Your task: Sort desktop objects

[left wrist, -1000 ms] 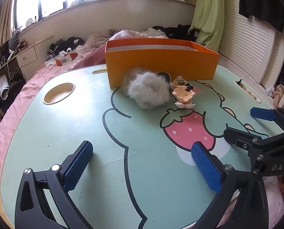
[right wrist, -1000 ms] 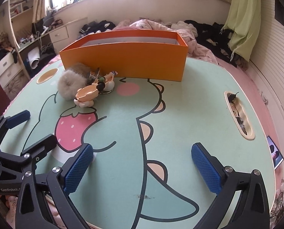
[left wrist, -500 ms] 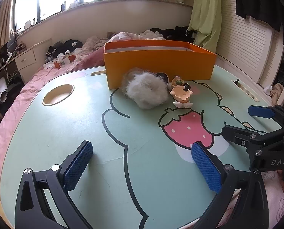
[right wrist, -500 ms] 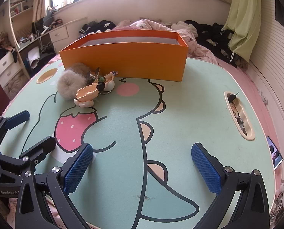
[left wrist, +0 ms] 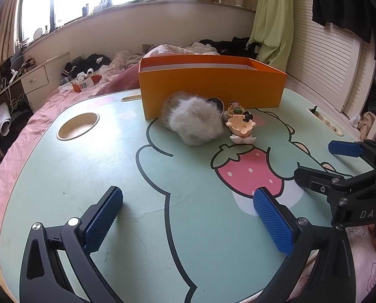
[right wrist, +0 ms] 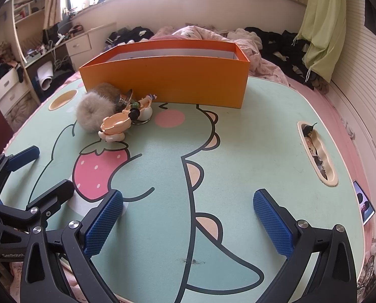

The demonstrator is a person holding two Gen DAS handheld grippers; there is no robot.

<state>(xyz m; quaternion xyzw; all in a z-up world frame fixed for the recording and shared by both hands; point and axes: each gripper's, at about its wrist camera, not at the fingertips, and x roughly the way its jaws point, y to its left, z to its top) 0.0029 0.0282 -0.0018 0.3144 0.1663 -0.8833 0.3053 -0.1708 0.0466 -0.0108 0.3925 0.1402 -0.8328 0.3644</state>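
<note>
- Pompom (left wrist: 196, 123), upper centre of the left view, touches the orange box (left wrist: 210, 89); it looks soft, light, squashable: I'd pinch its middle.
- Figurine (left wrist: 240, 127) just right of it looks rigid, fragile; take its base.
- My left tongs (left wrist: 188, 218) and right tongs (right wrist: 189, 217) gape wide, empty.

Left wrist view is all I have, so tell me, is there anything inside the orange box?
Observer: The right wrist view looks a bit further over the orange box's rim, but shows only its white inner walls; the floor is hidden.
Operator: What sits behind the fluffy pom-pom?
Observer: From the right wrist view, a small metallic item leans between the fluffy pom-pom and the box.
Operator: Anything in the table's side slot?
Observer: Yes, the slot holds a jumble of small dark and pale bits, too small to identify.
Operator: Is the right claw holding anything?
Observer: No, the right claw is open over bare tabletop.
</note>
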